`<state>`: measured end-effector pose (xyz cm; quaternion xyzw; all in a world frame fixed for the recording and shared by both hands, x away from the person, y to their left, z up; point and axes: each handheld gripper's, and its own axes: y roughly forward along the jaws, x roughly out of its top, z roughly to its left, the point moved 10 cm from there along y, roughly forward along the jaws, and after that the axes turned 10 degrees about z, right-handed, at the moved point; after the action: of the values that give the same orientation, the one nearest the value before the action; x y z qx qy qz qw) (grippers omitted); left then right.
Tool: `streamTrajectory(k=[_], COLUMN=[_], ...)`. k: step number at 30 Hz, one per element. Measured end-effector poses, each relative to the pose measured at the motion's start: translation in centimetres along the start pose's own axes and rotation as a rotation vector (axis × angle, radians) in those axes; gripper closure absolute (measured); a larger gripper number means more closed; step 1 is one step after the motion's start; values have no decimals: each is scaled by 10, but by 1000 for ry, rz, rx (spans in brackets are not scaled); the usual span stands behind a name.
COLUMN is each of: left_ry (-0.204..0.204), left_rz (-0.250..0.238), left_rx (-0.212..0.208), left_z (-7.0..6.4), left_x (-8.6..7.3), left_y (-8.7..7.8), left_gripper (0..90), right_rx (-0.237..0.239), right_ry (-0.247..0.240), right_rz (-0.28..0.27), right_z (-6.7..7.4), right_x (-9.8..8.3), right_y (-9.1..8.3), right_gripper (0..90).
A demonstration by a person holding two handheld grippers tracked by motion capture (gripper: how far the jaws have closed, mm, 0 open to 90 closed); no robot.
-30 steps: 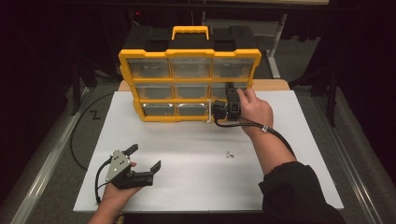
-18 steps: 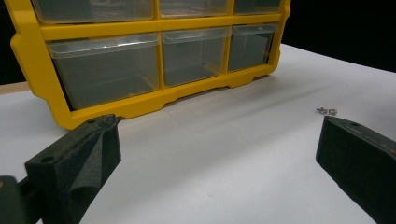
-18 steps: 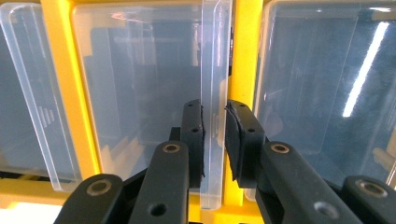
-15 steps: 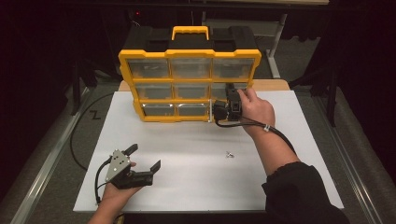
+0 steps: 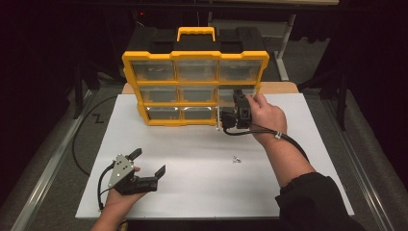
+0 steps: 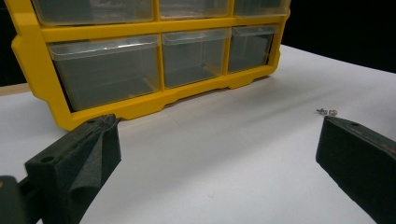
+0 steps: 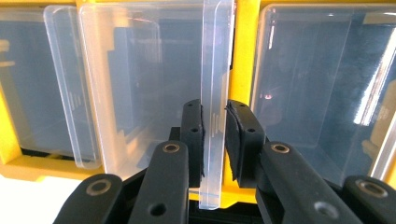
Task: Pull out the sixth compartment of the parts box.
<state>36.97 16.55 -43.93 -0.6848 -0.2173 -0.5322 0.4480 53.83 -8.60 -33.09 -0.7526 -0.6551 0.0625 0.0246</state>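
A yellow organizer (image 5: 195,57) with clear drawers stands upright at the back of the white table. My right gripper (image 5: 226,118) is at its right column, low down, turned on its side. It is shut on the thin clear lip of a drawer (image 7: 215,70), which its pads (image 7: 194,126) pinch from both sides in the right gripper view, gripper (image 7: 215,116). Which row that drawer belongs to I cannot tell. My left gripper (image 5: 149,161) rests at the table's front left, open and holding nothing, its jaws wide apart in the left gripper view (image 6: 215,154).
A few small metal screws (image 5: 235,159) lie loose on the white table (image 5: 192,192) between the hands, also seen as screws (image 6: 327,111) near the right jaw. Black cables trail from both grippers. A wooden board shows behind the organizer.
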Motion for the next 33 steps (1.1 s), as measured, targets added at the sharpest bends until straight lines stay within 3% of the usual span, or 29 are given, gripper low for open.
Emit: streamTrajectory(k=[23, 29, 33], left_ry=[3, 2, 3], left_rz=[-5, -6, -5], left_rx=[-4, -6, -7], left_z=[-1, -1, -1], left_x=[1, 1, 1], left_y=[-1, -1, -1], left_gripper=[6, 6, 6], right_rx=[37, 30, 42], right_ry=[9, -8, 9], right_rz=[2, -5, 0], right_z=[6, 5, 8], right_x=[-6, -7, -8], right_y=[-25, -30, -33], right_gripper=[794, 794, 794])
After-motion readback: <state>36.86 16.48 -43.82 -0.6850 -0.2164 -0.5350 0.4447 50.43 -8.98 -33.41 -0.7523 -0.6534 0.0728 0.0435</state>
